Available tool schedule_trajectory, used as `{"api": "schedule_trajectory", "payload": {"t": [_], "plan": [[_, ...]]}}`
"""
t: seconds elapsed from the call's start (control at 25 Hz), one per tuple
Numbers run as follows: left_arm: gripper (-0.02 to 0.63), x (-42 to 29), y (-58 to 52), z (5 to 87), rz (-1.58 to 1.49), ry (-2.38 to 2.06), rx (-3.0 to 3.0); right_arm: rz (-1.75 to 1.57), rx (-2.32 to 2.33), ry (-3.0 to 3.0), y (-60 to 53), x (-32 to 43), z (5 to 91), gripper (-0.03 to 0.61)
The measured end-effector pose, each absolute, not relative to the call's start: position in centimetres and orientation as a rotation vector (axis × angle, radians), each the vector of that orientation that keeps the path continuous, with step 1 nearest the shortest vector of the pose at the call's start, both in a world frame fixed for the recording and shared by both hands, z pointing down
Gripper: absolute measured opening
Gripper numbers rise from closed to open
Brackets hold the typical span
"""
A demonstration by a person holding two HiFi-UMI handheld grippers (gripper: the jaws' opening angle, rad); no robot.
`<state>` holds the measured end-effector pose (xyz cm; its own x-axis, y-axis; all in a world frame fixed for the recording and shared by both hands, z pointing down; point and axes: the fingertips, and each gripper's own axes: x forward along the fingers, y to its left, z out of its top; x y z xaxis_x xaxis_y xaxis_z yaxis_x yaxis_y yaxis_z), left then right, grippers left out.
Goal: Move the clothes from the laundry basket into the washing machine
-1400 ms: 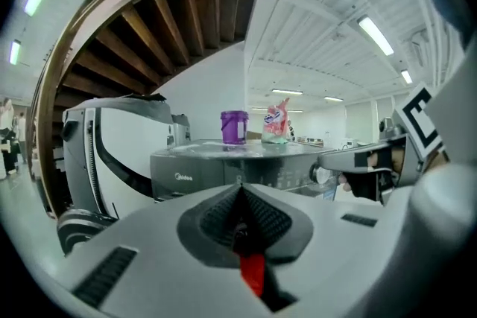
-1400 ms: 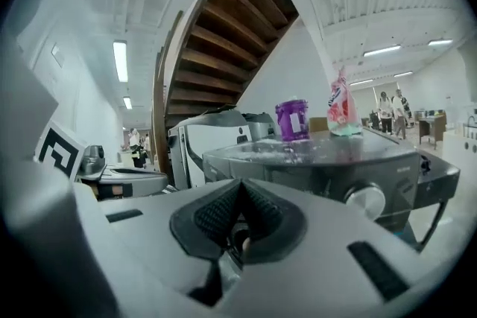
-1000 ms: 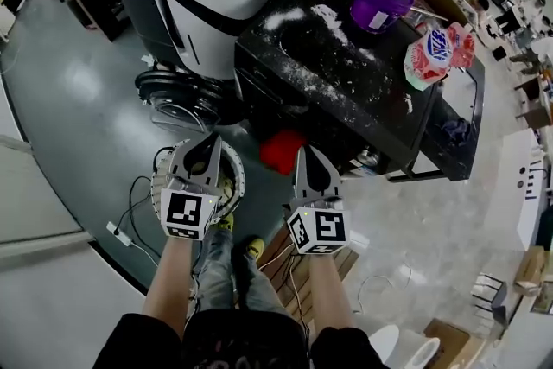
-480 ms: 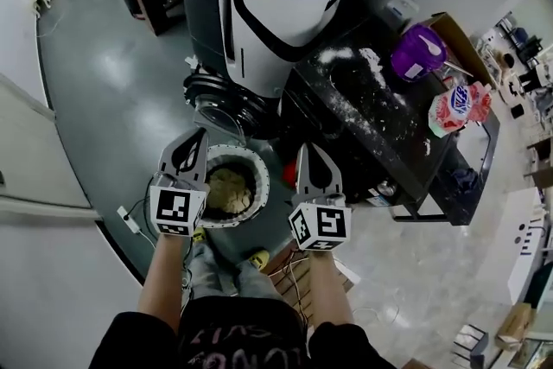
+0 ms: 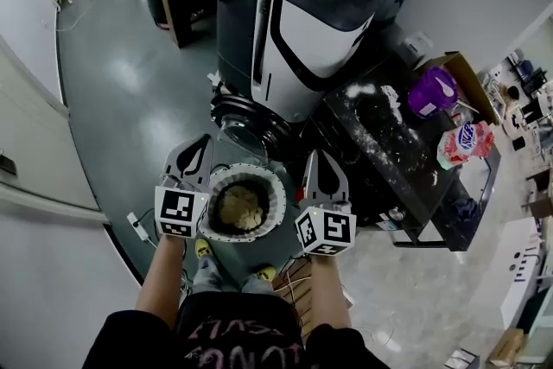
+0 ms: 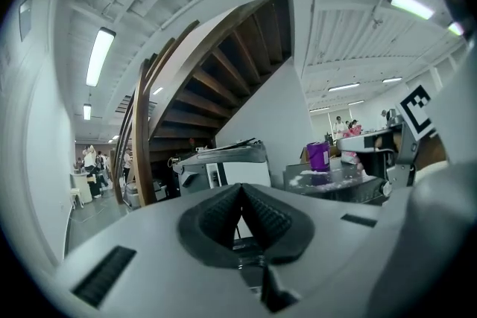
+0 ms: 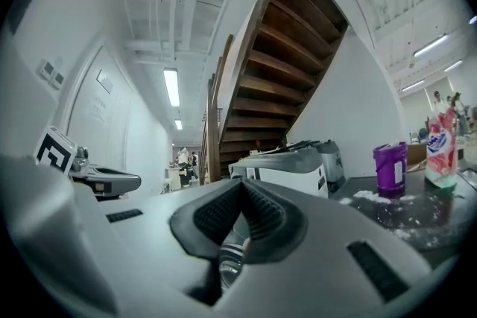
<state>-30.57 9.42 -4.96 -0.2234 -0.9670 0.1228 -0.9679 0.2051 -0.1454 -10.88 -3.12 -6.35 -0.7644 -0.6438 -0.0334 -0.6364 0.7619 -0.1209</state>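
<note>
A round white laundry basket (image 5: 273, 205) stands on the floor below me, with beige clothes (image 5: 239, 207) piled in it. Behind it is the black-and-white washing machine (image 5: 302, 30), its round door (image 5: 246, 112) low at the front. My left gripper (image 5: 202, 143) hangs over the basket's left rim and my right gripper (image 5: 314, 158) over its right side. Both are shut and empty, pointing level toward the machine. In the left gripper view the ribbed pads (image 6: 261, 214) meet in front of the washing machine (image 6: 231, 160). The right gripper view shows the same machine (image 7: 287, 164).
A black table (image 5: 406, 177) dusted with white powder stands right of the machine, bearing a purple tub (image 5: 435, 91) and a pink detergent bag (image 5: 462, 143). Cables and a power strip (image 5: 134, 225) lie on the floor at the left. A wooden staircase (image 6: 223, 93) rises behind.
Both grippers have risen, still shut. The view has swung up, so the basket with its clothes now shows whole between them, and more of the washing machine is in sight.
</note>
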Motion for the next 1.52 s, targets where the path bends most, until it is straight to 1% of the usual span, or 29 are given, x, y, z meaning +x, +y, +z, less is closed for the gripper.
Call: {"api": "schedule_trajectory", "payload": {"t": [0.56, 0.68, 0.72, 0.76, 0.8, 0.84, 0.88, 0.96, 1.04, 1.2, 1.52], "plan": [[0.011, -33.5, 8.2, -5.8, 0.223, -2.335, 2.070, -0.119, -1.201, 2.834, -2.0, -12.3, -7.3, 0.005], [0.012, -34.1, 8.5, -5.9, 0.211, -2.337, 2.076, -0.105, -1.177, 2.826, -1.3, -12.8, -7.8, 0.089], [0.016, -34.3, 8.6, -6.0, 0.201, -2.330, 2.082, -0.104, -1.174, 2.821, -1.2, -13.0, -8.0, 0.129], [0.036, -34.5, 8.7, -6.1, 0.194, -2.319, 2.089, -0.103, -1.175, 2.818, -1.1, -13.1, -8.2, 0.161], [0.083, -34.7, 8.7, -6.1, 0.187, -2.303, 2.098, -0.103, -1.175, 2.816, -0.9, -13.3, -8.4, 0.190], [0.176, -34.9, 8.9, -6.1, 0.178, -2.287, 2.107, -0.104, -1.173, 2.817, -0.8, -13.5, -8.5, 0.224], [0.217, -35.1, 9.0, -6.2, 0.168, -2.277, 2.113, -0.104, -1.169, 2.820, -0.6, -13.8, -8.5, 0.255], [0.260, -35.6, 9.4, -6.4, 0.153, -2.282, 2.125, -0.100, -1.166, 2.824, -0.1, -14.3, -8.6, 0.296], [0.293, -36.3, 9.9, -6.4, 0.160, -2.284, 2.132, -0.095, -1.177, 2.818, 0.3, -14.7, -8.5, 0.318], [0.321, -37.5, 10.8, -6.2, 0.142, -2.273, 2.131, -0.116, -1.219, 2.802, 0.9, -14.6, -8.2, 0.331], [0.321, -38.5, 11.1, -6.7, 0.100, -2.319, 2.084, -0.121, -1.200, 2.801, 0.4, -13.9, -8.5, 0.325]]}}
